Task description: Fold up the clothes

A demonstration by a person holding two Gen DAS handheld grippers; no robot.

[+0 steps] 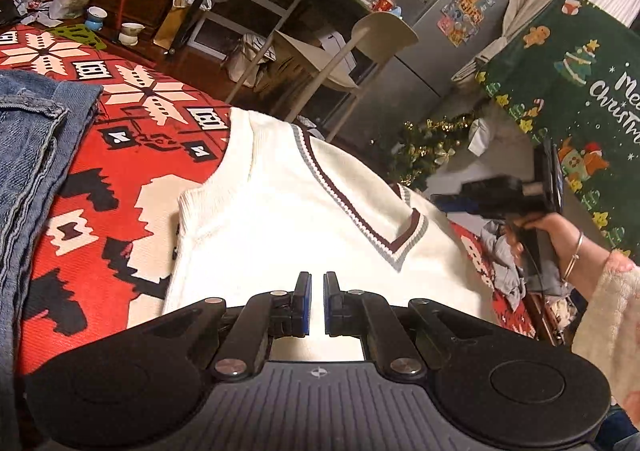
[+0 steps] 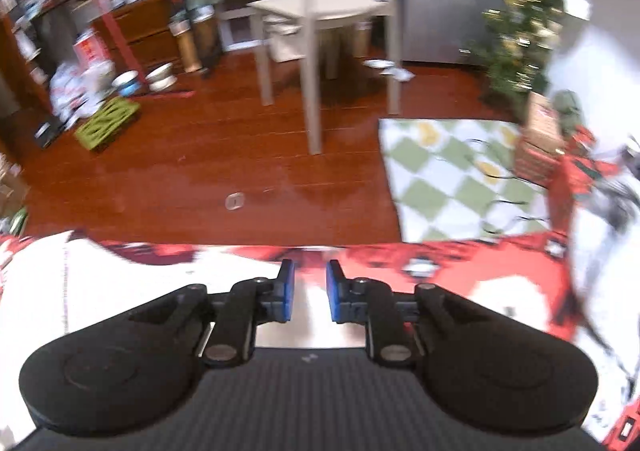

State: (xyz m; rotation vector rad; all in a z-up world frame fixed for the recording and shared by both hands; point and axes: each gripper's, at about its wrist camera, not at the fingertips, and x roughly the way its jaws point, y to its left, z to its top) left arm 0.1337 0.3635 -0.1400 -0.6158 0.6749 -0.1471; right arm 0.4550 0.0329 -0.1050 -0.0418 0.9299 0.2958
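Lying front-up on the red patterned surface (image 1: pixel 132 171): white knit vest (image 1: pixel 280 219), V-neck away from left gripper (image 1: pixel 316 303) | soft, limp knit, likely drapes; pinch shoulder or hem edges | left jaws narrowly apart above vest, right gripper (image 2: pixel 310 297) jaws apart, gripping nothing | jeans (image 1: pixel 28 155) beside.

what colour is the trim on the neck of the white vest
Dark maroon with grey stripes along the V-neck trim of the white vest; clearest in the left wrist view.

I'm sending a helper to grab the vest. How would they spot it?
Find the red snowflake-patterned cloth. The vest lies spread on it, right of the folded jeans. It is the only cream knit there, sleeveless, with a maroon-and-grey striped V-neck.
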